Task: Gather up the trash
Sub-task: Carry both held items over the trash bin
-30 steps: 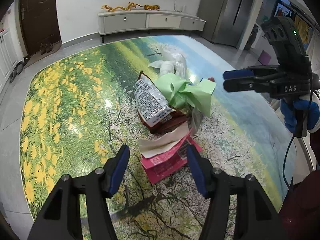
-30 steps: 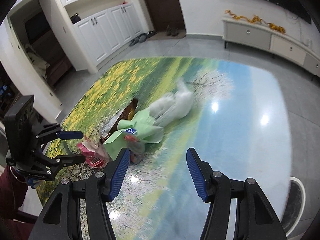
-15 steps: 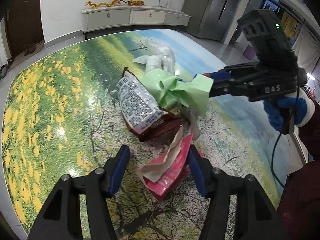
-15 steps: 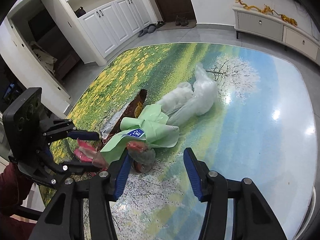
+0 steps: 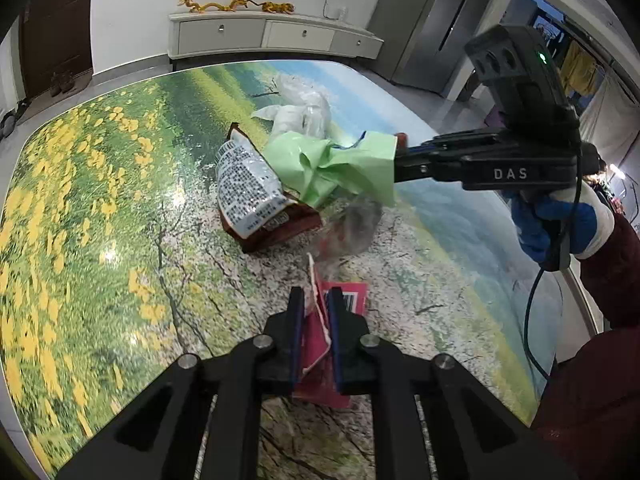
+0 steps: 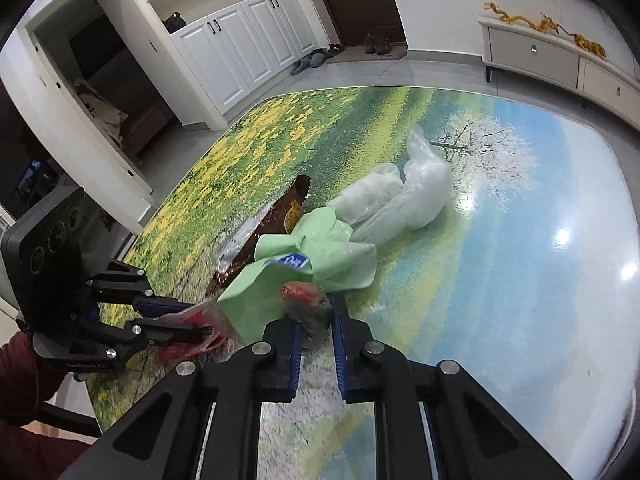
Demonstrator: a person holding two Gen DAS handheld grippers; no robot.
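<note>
Landscape-printed tabletop: pink wrapper is clamped by left gripper; clear crumpled wrapper, beside green bag, is pinched by right gripper.

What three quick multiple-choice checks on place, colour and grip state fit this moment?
1. Where does the white bag lie?
A. Beyond the green bag
B. In the left gripper
C. On the floor
2. What colour is the wrapper in the left gripper?
A. Blue
B. Pink-red
C. Yellow
3. How is the right gripper?
A. Open, holding nothing
B. Out of view
C. Shut on a clear wrapper

Answers:
1 A: it rests past the green bag.
2 B: pink-red packaging is pinched there.
3 C: the pads squeeze the crumpled clear plastic.
</note>
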